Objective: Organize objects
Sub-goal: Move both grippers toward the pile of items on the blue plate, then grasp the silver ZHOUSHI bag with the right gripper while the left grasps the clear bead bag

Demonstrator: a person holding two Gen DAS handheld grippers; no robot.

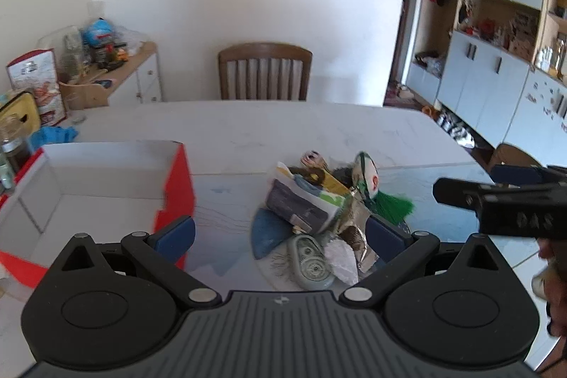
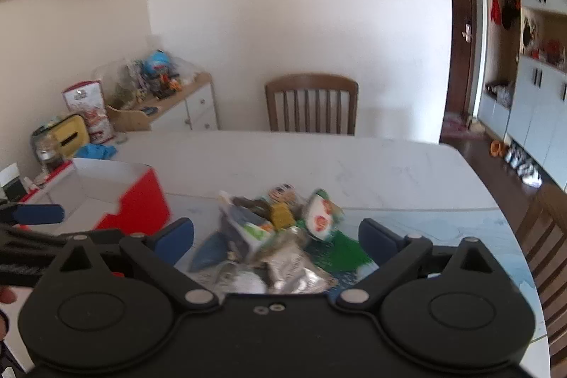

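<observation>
A pile of small objects [image 1: 319, 211] lies on the white table: a printed carton, a green tassel [image 1: 393, 204], a grey-green oval case [image 1: 312, 263], crumpled foil, and small figures. An open, empty red-and-white box [image 1: 102, 186] stands left of the pile. My left gripper [image 1: 281, 236] is open and empty, just before the pile. My right gripper [image 2: 276, 240] is open and empty, over the same pile [image 2: 280, 236]; its body shows at the right in the left wrist view [image 1: 510, 204]. The box shows at the left in the right wrist view [image 2: 124, 197].
A wooden chair [image 1: 265, 71] stands at the table's far side. A cluttered sideboard [image 1: 117, 73], a yellow case [image 1: 17, 119] and a blue cloth [image 1: 53, 134] are at the far left. White cabinets [image 1: 496, 59] line the right wall. A second chair [image 2: 549, 236] stands at the table's right edge.
</observation>
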